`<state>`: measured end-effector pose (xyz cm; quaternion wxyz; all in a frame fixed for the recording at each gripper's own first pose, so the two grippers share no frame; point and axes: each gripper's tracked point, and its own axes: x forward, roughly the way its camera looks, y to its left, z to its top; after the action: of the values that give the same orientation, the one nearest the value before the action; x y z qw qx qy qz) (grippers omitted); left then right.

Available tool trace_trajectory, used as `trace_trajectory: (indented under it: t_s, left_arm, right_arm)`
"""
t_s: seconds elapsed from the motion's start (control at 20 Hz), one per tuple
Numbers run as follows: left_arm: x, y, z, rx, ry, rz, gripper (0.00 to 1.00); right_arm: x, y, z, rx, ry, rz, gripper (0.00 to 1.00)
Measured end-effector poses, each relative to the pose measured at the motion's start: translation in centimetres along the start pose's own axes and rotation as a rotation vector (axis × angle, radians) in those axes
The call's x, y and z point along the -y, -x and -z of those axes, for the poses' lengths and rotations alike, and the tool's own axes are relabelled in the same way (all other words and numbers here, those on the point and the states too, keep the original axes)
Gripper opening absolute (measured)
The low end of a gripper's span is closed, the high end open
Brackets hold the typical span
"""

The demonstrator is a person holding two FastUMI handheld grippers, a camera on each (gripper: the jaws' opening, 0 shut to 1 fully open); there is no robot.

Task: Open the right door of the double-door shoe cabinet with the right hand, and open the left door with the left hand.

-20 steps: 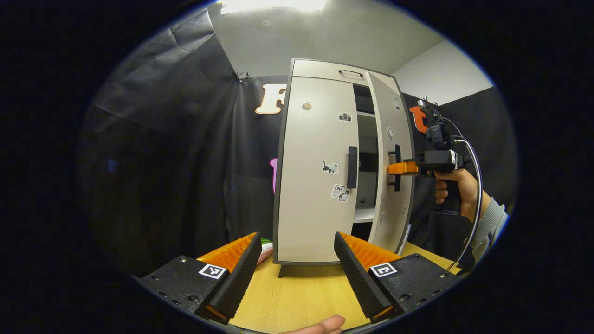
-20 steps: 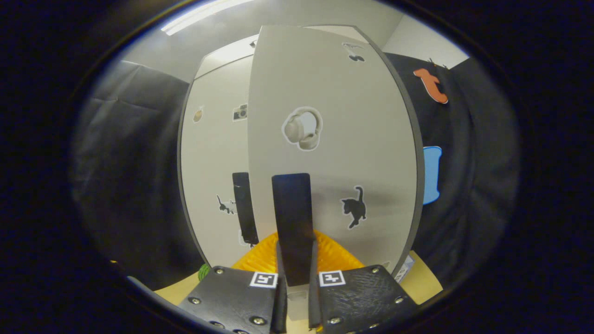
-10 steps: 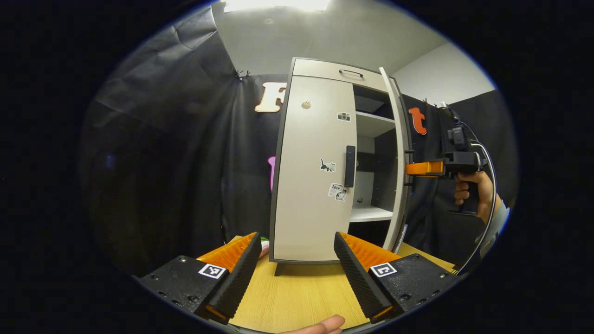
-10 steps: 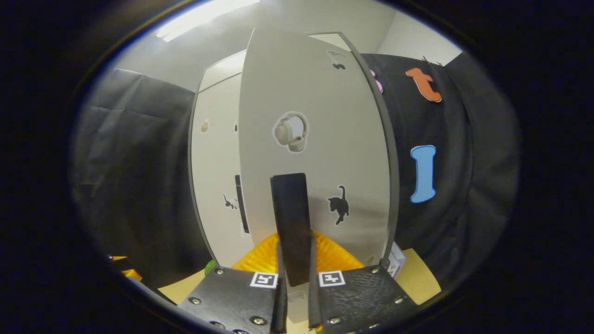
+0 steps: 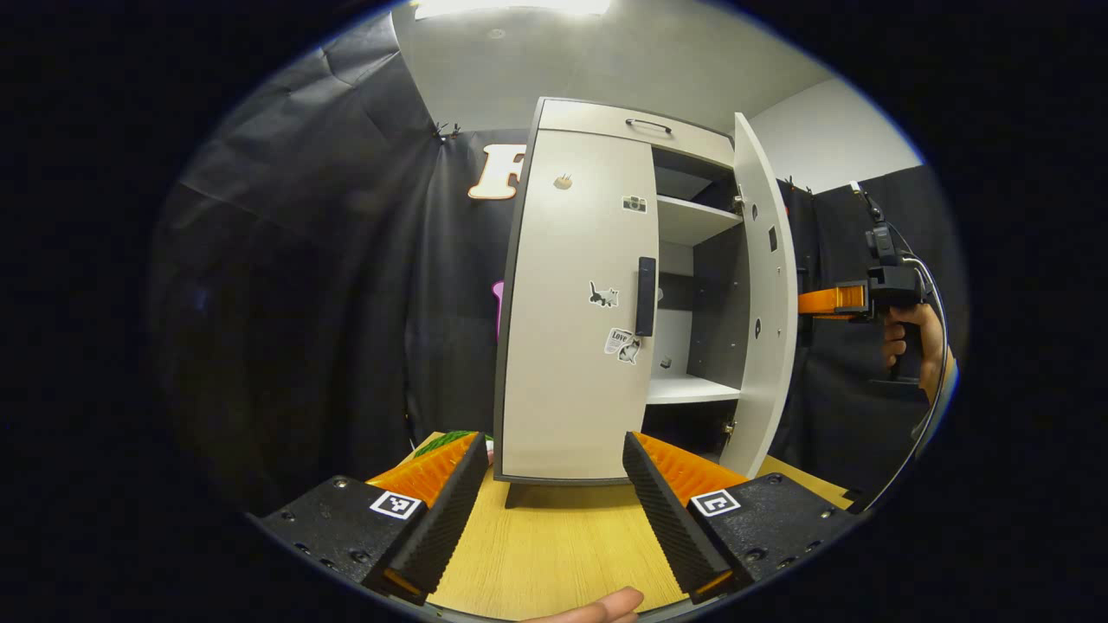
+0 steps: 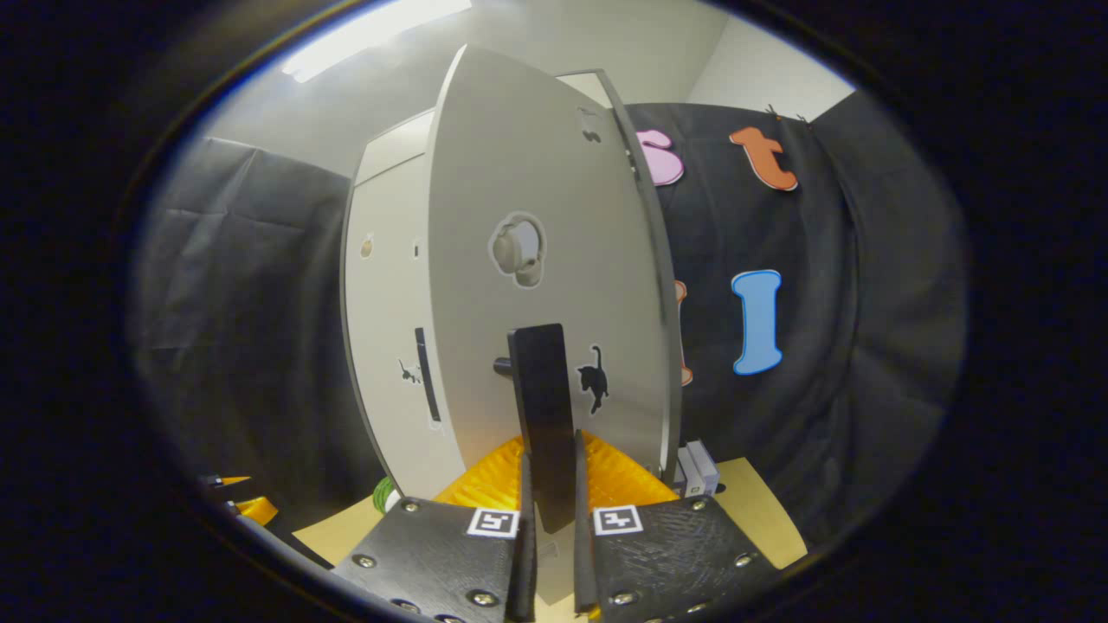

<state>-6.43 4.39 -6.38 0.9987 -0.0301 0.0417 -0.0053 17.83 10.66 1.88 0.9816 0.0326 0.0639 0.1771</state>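
Note:
The pale grey shoe cabinet (image 5: 597, 121) stands on the table. Its left door (image 5: 567, 346) is closed, with a black vertical handle (image 5: 645, 296) at its inner edge. My left gripper (image 5: 551, 443) is open and empty, low in front of that door and well short of the handle. The right door (image 5: 766, 285) stands swung wide open. In the right gripper view, my right gripper (image 6: 550, 463) is shut on the right door's black handle (image 6: 541, 389). The same gripper appears in the left gripper view as orange fingers (image 5: 827, 300) beyond the door's edge, held by a hand (image 5: 909, 342).
Two shelves (image 5: 692, 223) (image 5: 688, 389) show inside the cabinet. The wooden tabletop (image 5: 554, 554) stretches in front. A green object (image 5: 446, 443) lies left of the cabinet's base. Small boxes (image 6: 699, 467) sit by its right side. A fingertip (image 5: 597, 606) shows at the bottom.
The right door has swung from slightly ajar to wide open, with the right gripper holding its handle and moving right. The left gripper stays open and has barely moved.

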Motion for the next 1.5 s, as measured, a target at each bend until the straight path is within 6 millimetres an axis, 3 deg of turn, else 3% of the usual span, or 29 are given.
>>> trace_trajectory:
  t_s: [0.2,0.35,0.4,0.45,0.6,0.95,1.05,1.1,1.15,1.2,1.3,1.45,1.5]
  left_arm:
    - [1.0,-0.1,0.3,-0.005,-0.006,0.015,0.98]
    - [2.1,-0.3,0.5,-0.005,-0.013,0.031,0.97]
    - [2.3,-0.4,0.5,-0.005,-0.018,0.035,0.97]
    - [2.4,-0.5,0.5,-0.006,-0.022,0.037,0.97]
    - [2.8,-0.9,0.9,-0.020,-0.033,0.036,0.98]
    - [1.9,-1.1,1.0,-0.027,-0.044,0.012,0.98]
    - [1.9,-1.1,0.6,-0.017,-0.057,0.011,0.98]
    - [1.9,-1.3,0.3,-0.012,-0.064,0.010,0.97]
    - [1.9,-1.5,0.1,-0.008,-0.072,0.007,0.97]
    - [1.8,-1.8,-0.2,-0.004,-0.076,0.001,0.97]
    - [1.7,-2.4,-0.9,0.008,-0.085,-0.011,0.97]
    - [2.5,-3.8,-1.3,0.005,-0.070,0.011,0.97]
    - [2.9,-4.3,-1.3,-0.007,-0.054,0.023,0.97]
  right_arm:
    - [2.4,1.0,-0.4,0.014,0.020,0.065,0.17]
    - [7.0,0.5,-1.6,0.059,0.128,0.222,0.17]
    - [9.5,-1.6,-1.6,0.074,0.136,0.264,0.19]
    - [9.0,0.9,-1.5,0.047,0.096,0.212,0.01]
    - [9.3,0.9,-1.6,0.060,0.021,0.125,0.00]
    - [9.6,0.4,-1.4,0.046,-0.006,0.118,0.00]
    - [11.0,0.6,-1.1,0.039,0.016,0.170,0.03]
    - [11.6,0.8,-1.2,0.048,0.025,0.179,0.10]
    - [11.8,1.0,-1.2,0.049,0.028,0.188,0.29]
    - [12.3,0.8,-1.0,0.051,0.028,0.196,0.32]
    - [13.3,2.2,-0.8,0.066,0.024,0.239,0.58]
    - [12.0,5.1,0.7,0.082,-0.014,0.202,0.97]
    - [11.6,6.1,1.0,0.092,-0.032,0.182,0.98]
